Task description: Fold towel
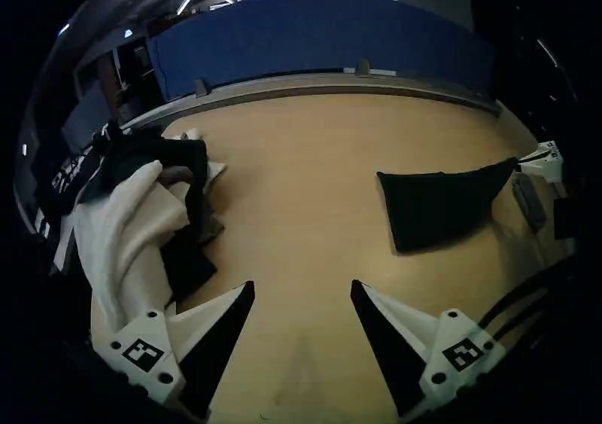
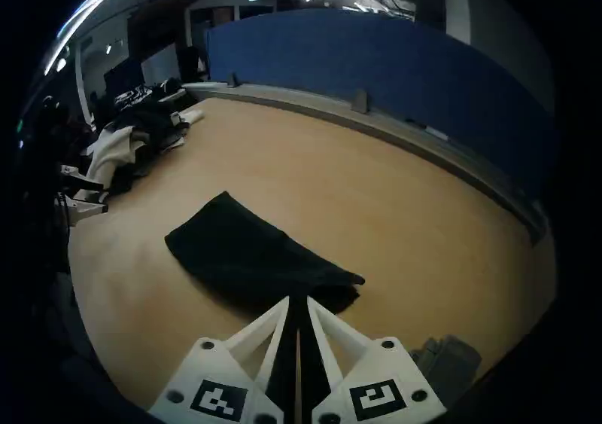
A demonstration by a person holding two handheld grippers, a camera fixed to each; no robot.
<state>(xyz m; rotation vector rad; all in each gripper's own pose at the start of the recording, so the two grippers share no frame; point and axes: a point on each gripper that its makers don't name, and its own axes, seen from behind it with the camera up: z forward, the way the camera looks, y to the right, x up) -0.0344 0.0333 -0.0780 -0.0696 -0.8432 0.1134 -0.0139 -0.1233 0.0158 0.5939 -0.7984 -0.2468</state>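
Black towel (image 2: 248, 251): lies on the wooden table (image 2: 391, 198) as a compact, doubled-over wedge. I judge at least one fold done. The edges look uneven, so a further fold or squaring up seems left.

Right gripper (image 2: 299, 301): my fingers are clenched on the towel's near corner, cloth pinched between them.

Left gripper (image 1: 302, 285): jaws released wide, nothing between them, hovering over bare wood. The towel lies well apart, ahead and to its right.

A pile of white and black cloths (image 1: 143, 205) sits at its left, with a blue partition (image 1: 316, 40) behind.

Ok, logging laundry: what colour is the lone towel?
Black towel; best in right gripper view.
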